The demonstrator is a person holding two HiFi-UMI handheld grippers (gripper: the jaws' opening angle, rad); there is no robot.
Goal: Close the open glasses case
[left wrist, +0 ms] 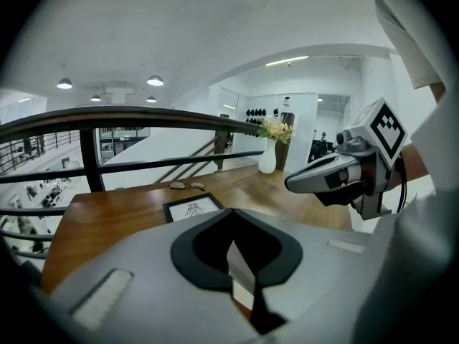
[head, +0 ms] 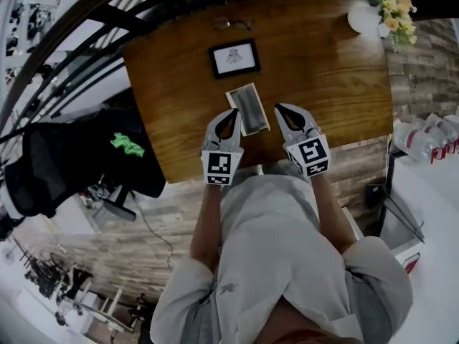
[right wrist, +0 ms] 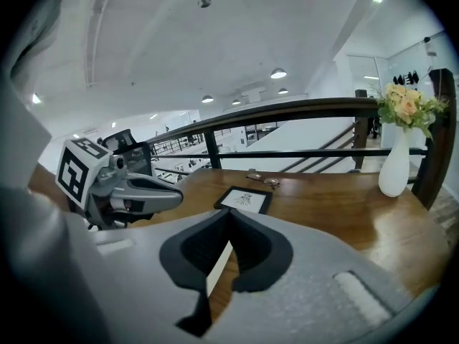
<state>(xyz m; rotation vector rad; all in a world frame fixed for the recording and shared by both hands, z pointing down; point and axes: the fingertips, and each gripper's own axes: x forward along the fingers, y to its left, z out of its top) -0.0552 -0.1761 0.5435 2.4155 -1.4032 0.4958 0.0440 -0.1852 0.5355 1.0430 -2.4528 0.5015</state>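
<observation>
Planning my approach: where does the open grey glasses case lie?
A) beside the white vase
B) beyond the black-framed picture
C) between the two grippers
C: the open grey glasses case lies on the wooden table between the left gripper and the right gripper.

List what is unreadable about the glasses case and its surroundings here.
1. Glasses case contents: head view, too small and dark.
2. Case hinge and lid: both gripper views, the left tool and right tool hide all but a pale sliver.
3. Drawing in the framed picture: too small in every view.
4. Spectacles: head view, too small to tell folded or open.
</observation>
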